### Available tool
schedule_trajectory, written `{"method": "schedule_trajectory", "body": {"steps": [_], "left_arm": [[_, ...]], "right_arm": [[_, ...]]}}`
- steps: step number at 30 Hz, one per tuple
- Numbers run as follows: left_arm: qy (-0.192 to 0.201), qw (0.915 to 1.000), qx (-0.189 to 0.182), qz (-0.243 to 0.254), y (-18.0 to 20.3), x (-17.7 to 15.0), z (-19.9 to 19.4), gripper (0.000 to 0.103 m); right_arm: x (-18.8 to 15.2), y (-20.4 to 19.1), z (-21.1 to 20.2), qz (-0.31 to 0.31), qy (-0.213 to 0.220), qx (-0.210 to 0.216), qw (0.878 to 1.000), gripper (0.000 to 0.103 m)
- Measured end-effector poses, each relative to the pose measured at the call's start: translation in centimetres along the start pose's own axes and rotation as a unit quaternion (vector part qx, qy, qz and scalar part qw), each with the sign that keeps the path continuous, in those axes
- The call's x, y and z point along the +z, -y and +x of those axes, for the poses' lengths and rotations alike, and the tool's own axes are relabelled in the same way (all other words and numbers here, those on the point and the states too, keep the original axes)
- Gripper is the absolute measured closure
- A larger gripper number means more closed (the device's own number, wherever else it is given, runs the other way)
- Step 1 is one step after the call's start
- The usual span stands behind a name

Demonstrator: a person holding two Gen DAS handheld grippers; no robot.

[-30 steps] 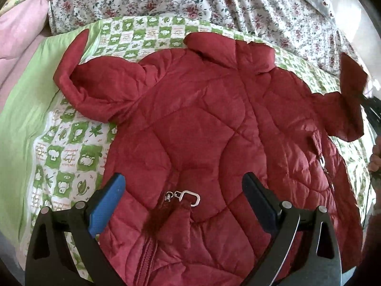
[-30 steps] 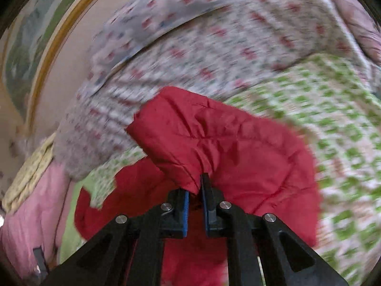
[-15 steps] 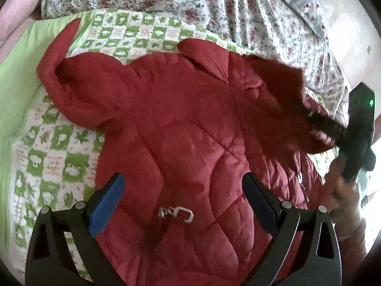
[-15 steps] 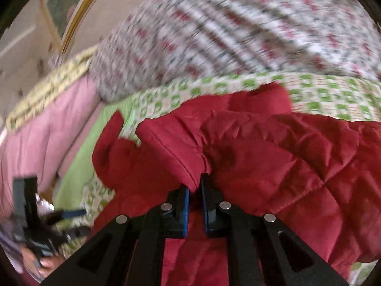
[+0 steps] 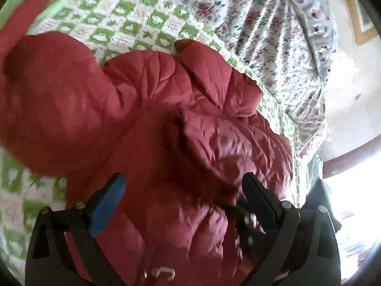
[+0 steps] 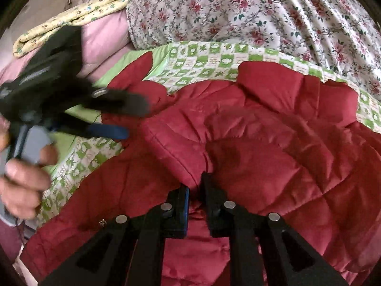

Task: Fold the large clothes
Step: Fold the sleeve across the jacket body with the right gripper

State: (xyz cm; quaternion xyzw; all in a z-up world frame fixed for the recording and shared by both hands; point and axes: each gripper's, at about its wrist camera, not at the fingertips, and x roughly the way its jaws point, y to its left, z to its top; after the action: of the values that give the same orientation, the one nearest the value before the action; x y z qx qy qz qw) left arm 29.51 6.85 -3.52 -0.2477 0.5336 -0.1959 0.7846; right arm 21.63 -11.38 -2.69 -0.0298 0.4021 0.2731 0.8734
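Note:
A red quilted jacket lies spread on the bed, collar at the far side. In the right wrist view one sleeve is folded inward across the jacket's body. My right gripper has the cuff's edge between its fingers, and its jaws are opening. The pads still touch the fabric. My left gripper hovers open just above the jacket with nothing between its fingers. It shows in the right wrist view too, the left gripper held by a hand. The other sleeve lies out to the left.
The jacket rests on a green checked quilt. A bunched floral blanket lies behind it, with pink bedding and a yellow blanket at the back left. A metal zipper clip lies near the jacket's hem.
My right gripper has carried the sleeve from the right side over the jacket's body and lowered it. My left gripper, still open, has moved in closer and to the right.

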Motion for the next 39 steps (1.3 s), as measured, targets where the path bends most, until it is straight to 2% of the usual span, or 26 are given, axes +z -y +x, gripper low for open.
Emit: {"method": "schedule_trajectory", "body": {"steps": [2,4,5,6,7,10,14,16,19,21,23,24,26,27,29,32,34,36,39], "left_arm": [[-0.014,0.9999,-0.008,0.0,-0.2,0.8,1.6,0.014],[-0.032,0.9993,-0.019,-0.003,-0.4,1.2,3.0,0.044],[-0.037,0.9989,-0.027,-0.003,-0.4,1.4,3.6,0.051],[-0.042,0.9987,-0.031,-0.001,-0.3,1.4,4.0,0.067],[-0.045,0.9985,-0.032,0.002,-0.1,1.4,4.3,0.078],[-0.036,0.9988,-0.022,0.024,0.3,1.5,4.1,0.086],[-0.005,0.9975,0.019,0.068,0.5,2.0,2.2,0.088],[0.014,0.9933,0.052,0.102,0.8,2.2,1.0,0.088],[0.035,0.9826,0.1,0.153,1.2,2.1,0.0,0.087],[0.031,0.9748,0.127,0.181,1.5,1.5,0.4,0.087],[0.029,0.9673,0.152,0.201,1.8,0.8,1.0,0.086],[0.031,0.9635,0.165,0.208,1.9,0.4,1.2,0.082],[0.037,0.9616,0.178,0.206,1.9,-0.1,1.1,0.078],[0.041,0.9621,0.184,0.197,1.7,0.0,0.7,0.072],[0.06,0.9606,0.201,0.182,1.4,0.0,-0.4,0.071],[0.091,0.9645,0.183,0.167,1.7,-0.3,-2.7,0.071],[0.102,0.9676,0.152,0.175,2.9,-0.7,-3.7,0.071],[0.094,0.9712,0.115,0.186,4.5,-1.2,-3.4,0.071],[0.08,0.9688,0.107,0.209,6.6,-1.8,-1.3,0.071]], "right_arm": [[-0.1,0.2,0.1,0.006,0.001,0.005,1.0,0.089],[-0.1,0.4,0.2,0.007,-0.002,0.009,1.0,0.088],[-0.2,0.4,0.2,0.007,-0.005,0.009,1.0,0.087],[-0.2,0.3,0.3,0.007,-0.006,0.009,1.0,0.085],[-0.2,0.3,0.3,0.008,-0.007,0.012,1.0,0.084],[-0.6,0.6,-0.2,0.016,-0.01,0.025,1.0,0.072],[-1.4,1.8,-2.8,0.036,0.003,0.025,0.999,0.064],[-1.8,3.2,-4.6,0.057,0.019,0.012,0.998,0.06],[-2.4,7.0,-7.9,0.111,0.062,-0.028,0.991,0.056],[-2.7,10.0,-9.8,0.147,0.086,-0.076,0.983,0.047],[-2.9,13.4,-10.3,0.181,0.076,-0.123,0.973,0.044],[-2.9,14.3,-10.2,0.175,0.08,-0.146,0.97,0.044],[-3.1,16.3,-9.6,0.189,0.054,-0.157,0.968,0.044],[-3.3,17.1,-9.0,0.193,0.038,-0.163,0.967,0.044],[-3.9,17.8,-7.8,0.195,0.018,-0.164,0.967,0.044],[-4.4,17.8,-6.7,0.193,0.009,-0.167,0.967,0.044],[-4.6,17.7,-6.4,0.196,0.011,-0.17,0.966,0.042],[-4.5,17.8,-6.0,0.2,0.011,-0.172,0.965,0.04],[-4.2,17.8,-5.5,0.194,0.003,-0.179,0.965,0.037]]}}
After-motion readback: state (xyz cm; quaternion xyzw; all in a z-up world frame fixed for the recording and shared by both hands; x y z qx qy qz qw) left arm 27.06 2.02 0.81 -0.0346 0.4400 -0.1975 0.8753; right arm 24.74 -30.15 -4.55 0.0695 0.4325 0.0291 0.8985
